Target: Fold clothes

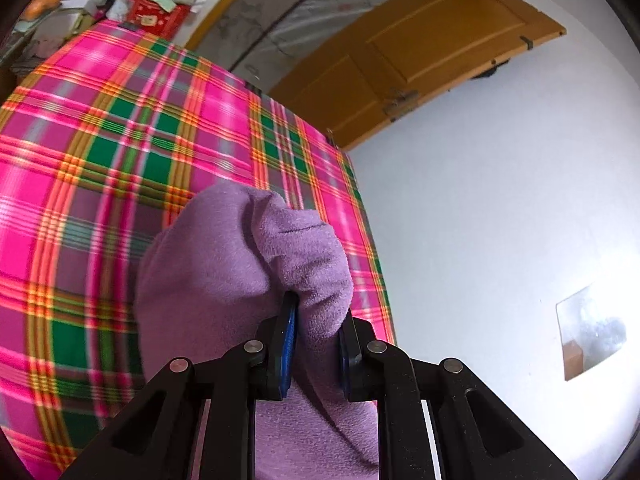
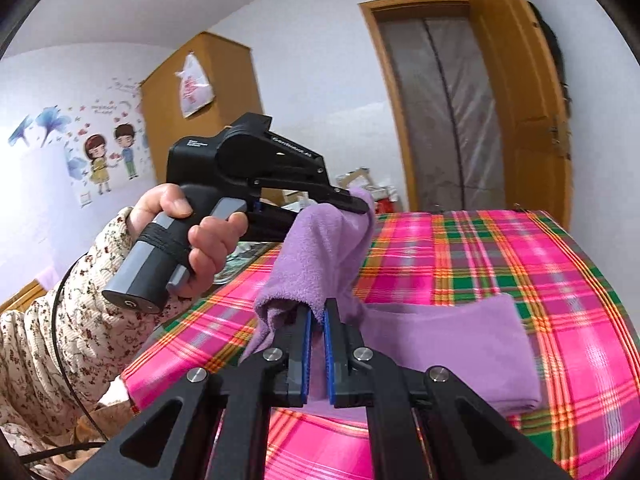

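Left gripper [image 2: 356, 202] and right gripper [image 2: 316, 320] pinching purple fleece [image 2: 316, 248], lettering unreadable

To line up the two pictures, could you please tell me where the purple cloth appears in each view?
Left wrist view: the purple cloth fills the lower centre, bunched above the jaws.
Right wrist view: it runs from centre to lower right, lifted at two points.
Shared landmark: the plaid bedcover.

A pink, green and orange plaid sheet [image 2: 480, 248] covers the bed. Past its far edge stand a wooden door [image 2: 516, 100], a curtained doorway [image 2: 444, 112] and a red box [image 1: 156, 16]. A wooden wardrobe [image 2: 208, 92] carries a hanging plastic bag [image 2: 194, 88], with cartoon wall stickers [image 2: 108, 152] beside it.
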Tool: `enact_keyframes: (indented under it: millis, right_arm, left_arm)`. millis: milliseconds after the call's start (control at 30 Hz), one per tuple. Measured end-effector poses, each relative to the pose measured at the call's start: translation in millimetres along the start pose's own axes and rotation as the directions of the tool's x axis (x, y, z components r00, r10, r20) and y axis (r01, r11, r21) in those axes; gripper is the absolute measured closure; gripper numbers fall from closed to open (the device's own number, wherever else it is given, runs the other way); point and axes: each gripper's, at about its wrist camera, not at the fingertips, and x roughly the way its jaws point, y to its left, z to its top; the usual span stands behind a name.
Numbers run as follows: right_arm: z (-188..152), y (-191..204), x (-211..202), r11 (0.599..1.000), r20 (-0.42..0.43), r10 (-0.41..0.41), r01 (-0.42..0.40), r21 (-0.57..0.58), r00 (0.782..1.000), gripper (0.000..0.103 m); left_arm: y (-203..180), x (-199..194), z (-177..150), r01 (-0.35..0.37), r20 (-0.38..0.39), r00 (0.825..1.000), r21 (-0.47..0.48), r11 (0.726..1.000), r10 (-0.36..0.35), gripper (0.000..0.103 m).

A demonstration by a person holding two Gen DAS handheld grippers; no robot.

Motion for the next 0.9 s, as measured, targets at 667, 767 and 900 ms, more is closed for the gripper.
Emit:
enact_keyframes:
  millis: [667, 767, 900]
  right_arm:
    - [-32, -94, 6, 0.971, -0.117, -0.162, 0.180, 0.161, 0.980, 0.097]
    - [-39, -102, 11, 0.967, -0.146, -0.163, 0.187, 0.171, 0.976, 0.097]
    - [-46, -112, 19, 0.965, -0.188, -0.154, 0.189, 0.181, 0.970, 0.097]
  left_arm:
    - [-12, 127, 0, -0.044, -0.213, 0.976, -0.015, 0.999, 0.040, 0.085]
    - [-10, 141, -1, -0.063, -0.242, 0.969, -0.015, 0.998, 0.057, 0.084]
    - [-5, 150, -4, -0.073, -0.268, 0.961, -0.016, 0.997, 0.066, 0.084]
